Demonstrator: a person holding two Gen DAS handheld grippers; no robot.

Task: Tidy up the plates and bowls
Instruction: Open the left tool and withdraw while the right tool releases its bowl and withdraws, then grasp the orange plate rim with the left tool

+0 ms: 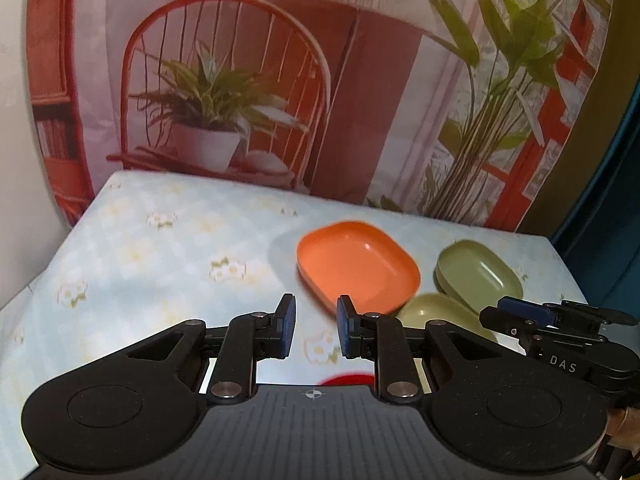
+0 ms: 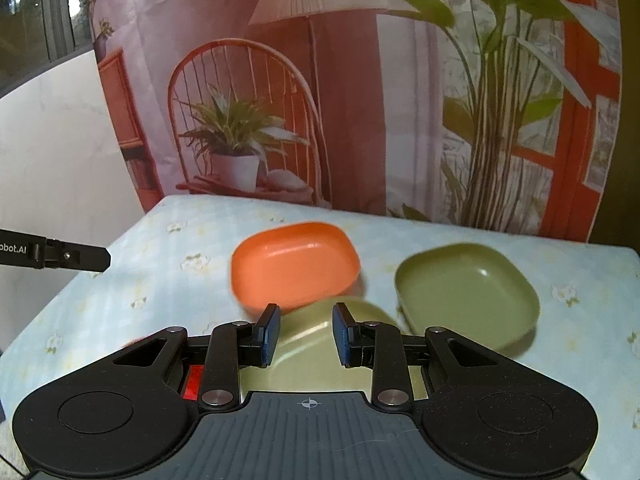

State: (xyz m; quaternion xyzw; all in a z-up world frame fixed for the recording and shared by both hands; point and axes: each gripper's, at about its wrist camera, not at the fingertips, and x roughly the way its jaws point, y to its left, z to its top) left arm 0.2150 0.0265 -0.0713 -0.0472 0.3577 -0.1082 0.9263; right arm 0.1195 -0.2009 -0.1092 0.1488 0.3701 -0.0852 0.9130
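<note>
Between the left hand-held gripper's [image 1: 316, 326] blue pads, only flowered cloth: narrowly parted, pinching nothing, probably poised between picks. At 1 o'clock, orange dish [image 1: 358, 266], rim-up on the tabletop [image 1: 160, 260]. At 3 o'clock, right hand-held gripper [image 2: 306, 332], likewise slightly parted and empty, hanging over pale green dish [image 2: 320, 344], perhaps lined up for its rim. Farther out at 2 o'clock, olive dish [image 2: 468, 296], just beside the pale one; touching or not, impossible to tell. Nothing stacked yet. Hidden under the tool bodies: near half of the pale dish and most of a red object [image 1: 346, 380], unidentifiable.
</note>
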